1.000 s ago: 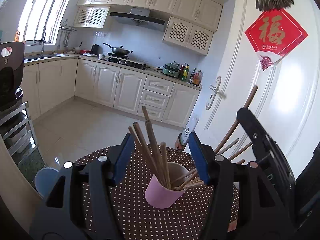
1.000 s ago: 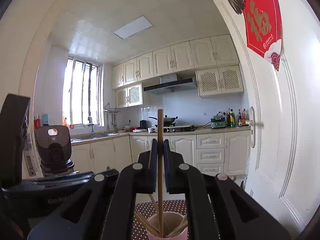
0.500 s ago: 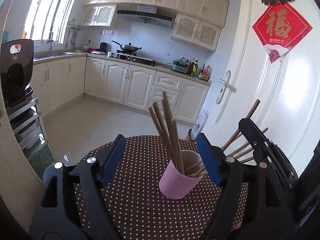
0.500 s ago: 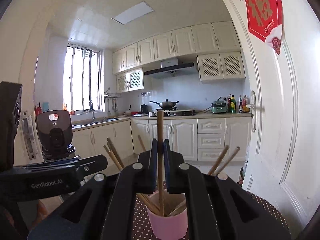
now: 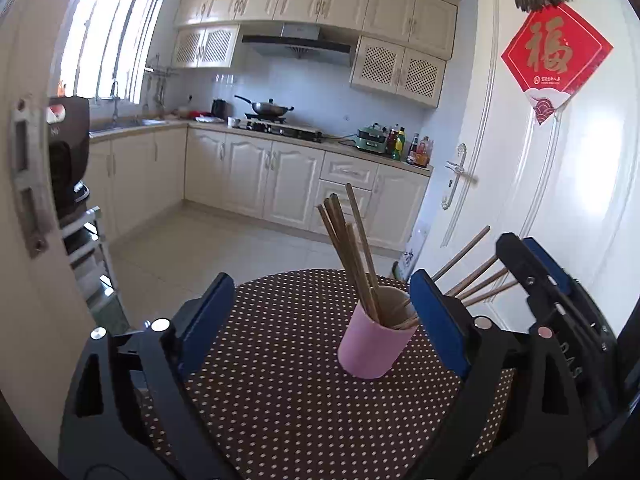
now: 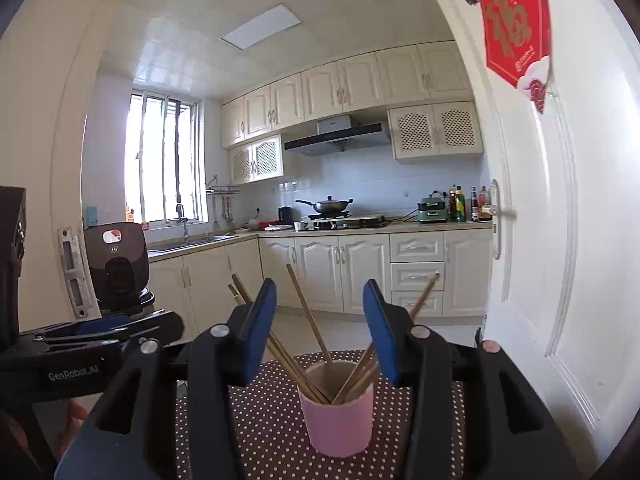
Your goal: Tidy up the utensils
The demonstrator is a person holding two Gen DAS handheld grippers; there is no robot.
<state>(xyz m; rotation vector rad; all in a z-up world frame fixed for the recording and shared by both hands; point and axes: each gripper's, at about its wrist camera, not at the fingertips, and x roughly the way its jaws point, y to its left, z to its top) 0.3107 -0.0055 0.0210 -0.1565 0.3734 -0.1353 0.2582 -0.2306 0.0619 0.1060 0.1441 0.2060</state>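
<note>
Both grippers stand open and empty: the right gripper (image 6: 320, 328) has its blue pads spread to either side of the pink cup (image 6: 336, 412), and the left gripper (image 5: 320, 320) is spread wide with the same cup (image 5: 374, 344) between its fingers. The cup stands upright on the dotted worktop (image 5: 280, 380), and the wooden chopsticks (image 6: 308, 324) lean inside it, fanned out to both sides of the rim; none lies loose on the cloth as far as either view shows. Judging from this, the step in hand is the release after dropping a chopstick into the cup, and the sorting looks close to done. Next, the right gripper likely needs to back straight away without brushing the leaning sticks, since a knock could tip the light cup.
</note>
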